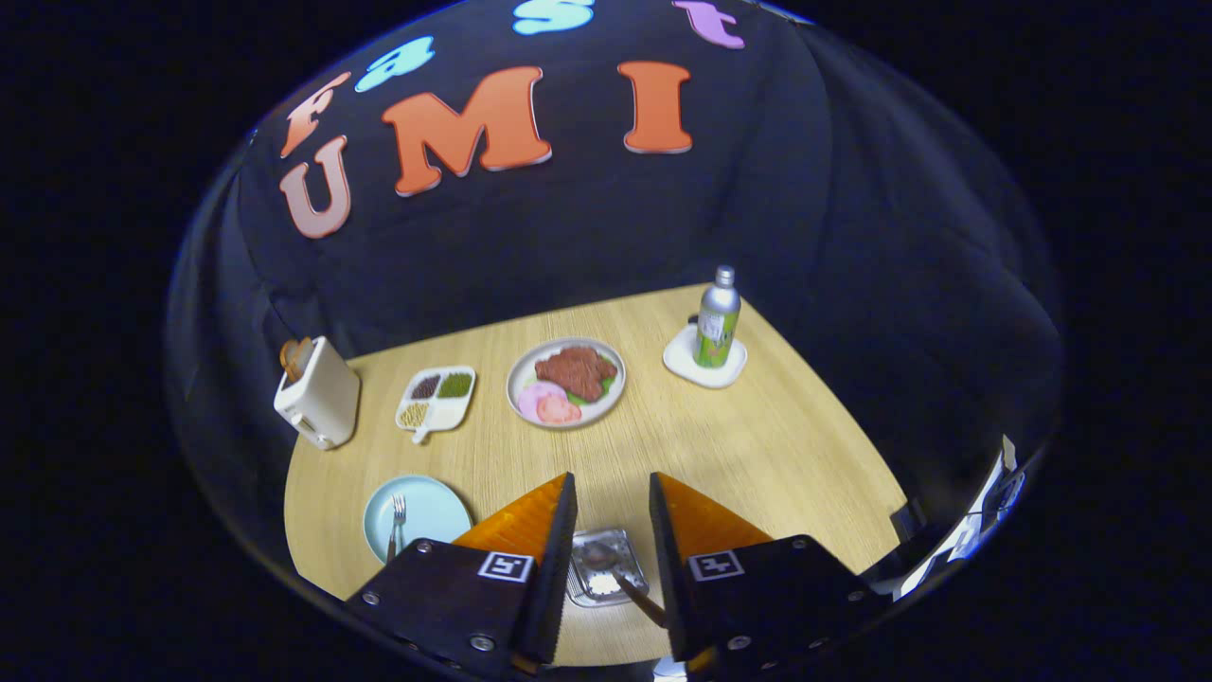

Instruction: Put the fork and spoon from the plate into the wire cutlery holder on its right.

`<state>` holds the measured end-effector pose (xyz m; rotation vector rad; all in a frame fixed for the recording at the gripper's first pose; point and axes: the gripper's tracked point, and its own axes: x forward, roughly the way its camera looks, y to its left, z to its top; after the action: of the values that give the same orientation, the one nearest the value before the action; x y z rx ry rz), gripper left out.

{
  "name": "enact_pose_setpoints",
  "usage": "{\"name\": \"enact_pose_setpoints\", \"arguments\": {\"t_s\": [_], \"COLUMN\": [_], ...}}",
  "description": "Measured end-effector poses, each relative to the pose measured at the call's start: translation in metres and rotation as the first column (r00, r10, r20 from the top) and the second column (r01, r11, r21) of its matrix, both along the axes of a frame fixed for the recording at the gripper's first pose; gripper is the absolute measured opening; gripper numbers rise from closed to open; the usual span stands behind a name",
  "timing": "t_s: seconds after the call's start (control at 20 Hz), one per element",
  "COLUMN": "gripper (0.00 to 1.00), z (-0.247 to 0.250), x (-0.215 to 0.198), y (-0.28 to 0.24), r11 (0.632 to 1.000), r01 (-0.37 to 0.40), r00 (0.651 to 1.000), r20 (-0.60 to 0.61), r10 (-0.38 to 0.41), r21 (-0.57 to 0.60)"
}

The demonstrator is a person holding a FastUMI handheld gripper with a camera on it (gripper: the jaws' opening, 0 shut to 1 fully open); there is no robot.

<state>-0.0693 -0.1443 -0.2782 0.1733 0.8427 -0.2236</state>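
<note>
We see a light wooden bench (pixel 757 455) carrying everything, with the hand-held gripper (pixel 612 502) hanging above its near edge. Its two fingers stand apart with a moderate gap, and neither presses on anything.

At the far left stands a cream toaster (pixel 320 398) with a browned slice sticking out of its top. Right of centre on the far side, a round grey plate of red meat, green leaves and pink slices (pixel 565 382) sits well beyond the fingers. Near the left finger lies a round pale-blue plate (pixel 431 507), with a metal fork (pixel 397 523) resting on its left part, tines pointing away.

Between the toaster and the food plate lies a white divided dish (pixel 436 399) holding dark, green and yellowish grains. At the far right a silver and green metal bottle (pixel 718 320) stands upright on a white rounded coaster (pixel 705 369).

Below the gap between the fingers sits a silvery square wire cutlery holder (pixel 606 566), to the right of the blue plate. A spoon with a dark handle (pixel 620 576) is in it, the handle leaning out toward the near right, just beside the right finger; we cannot tell whether they touch.
</note>
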Motion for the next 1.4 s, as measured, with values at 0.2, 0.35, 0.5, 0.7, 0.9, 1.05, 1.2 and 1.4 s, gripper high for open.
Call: {"name": "enact_pose_setpoints", "arguments": {"t_s": [0.2, 0.35, 0.5, 0.7, 0.9, 1.05, 1.2, 1.4], "gripper": [0.71, 0.81, 0.92, 0.97, 0.97, 0.97, 0.97, 0.97], "z": [0.068, 0.104, 0.14, 0.16, 0.164, 0.16, 0.161, 0.161], "x": [0.04, 0.053, 0.064, 0.076, 0.083, 0.085, 0.091, 0.096], "y": [0.012, 0.024, 0.042, 0.072, 0.101, 0.115, 0.127, 0.147], "r11": [0.998, 0.996, 0.987, 0.978, 0.98, 0.98, 0.977, 0.97], "r01": [-0.025, -0.027, -0.058, -0.087, -0.123, -0.149, -0.167, -0.198], "r00": [0.964, 0.932, 0.889, 0.848, 0.837, 0.84, 0.837, 0.827], "r20": [0.263, 0.359, 0.441, 0.501, 0.513, 0.505, 0.504, 0.507], "r10": [0.039, 0.056, 0.119, 0.171, 0.189, 0.197, 0.212, 0.243], "r21": [-0.056, -0.085, -0.148, -0.187, -0.159, -0.134, -0.134, -0.143]}}
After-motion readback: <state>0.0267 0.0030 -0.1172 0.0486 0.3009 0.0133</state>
